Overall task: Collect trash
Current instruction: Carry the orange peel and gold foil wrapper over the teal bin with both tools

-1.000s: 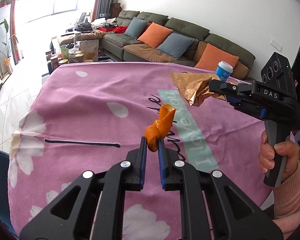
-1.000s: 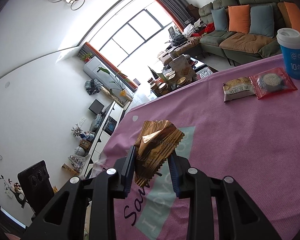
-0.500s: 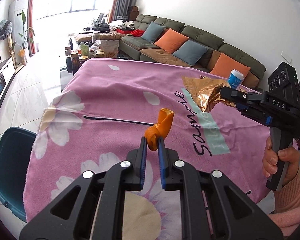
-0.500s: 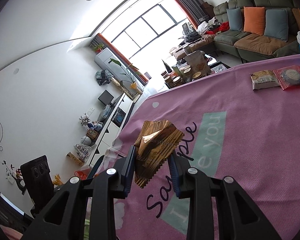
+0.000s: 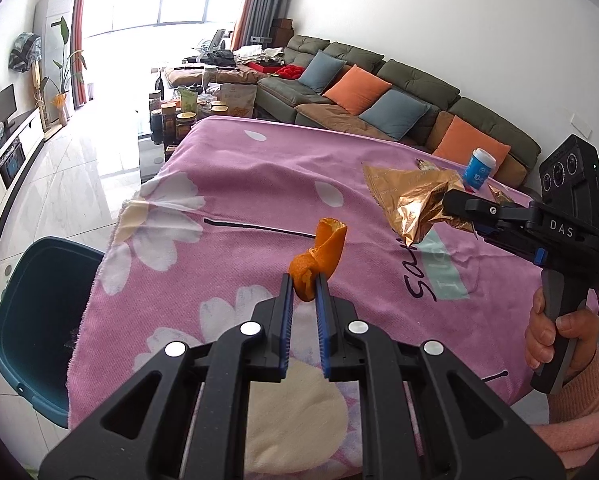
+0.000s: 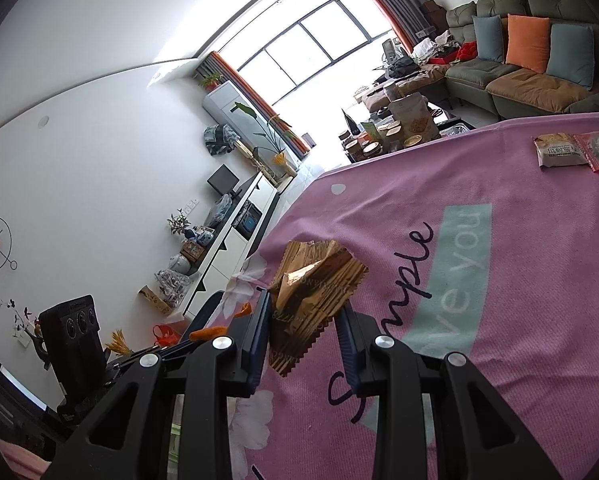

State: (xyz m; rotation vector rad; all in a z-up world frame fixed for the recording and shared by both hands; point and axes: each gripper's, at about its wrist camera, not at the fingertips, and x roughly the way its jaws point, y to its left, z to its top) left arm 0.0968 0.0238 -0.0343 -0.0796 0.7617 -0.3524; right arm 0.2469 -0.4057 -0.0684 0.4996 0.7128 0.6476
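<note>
Orange peel (image 5: 319, 258) pinched in your left gripper (image 5: 304, 292) above the pink tablecloth (image 5: 259, 184), gold wrapper (image 6: 313, 300) clamped in your right gripper (image 6: 301, 320), teal bin (image 5: 31, 320) beside the table.

Pink cloth table cover (image 5: 259, 184) bore white daisies; curled peel scrap (image 5: 319, 260) was orange; crinkled foil wrapper (image 6: 311, 292) was gold.

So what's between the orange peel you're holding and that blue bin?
Only the pink flowered cloth: in the left wrist view it lies bare between the orange peel and the blue bin.
</note>
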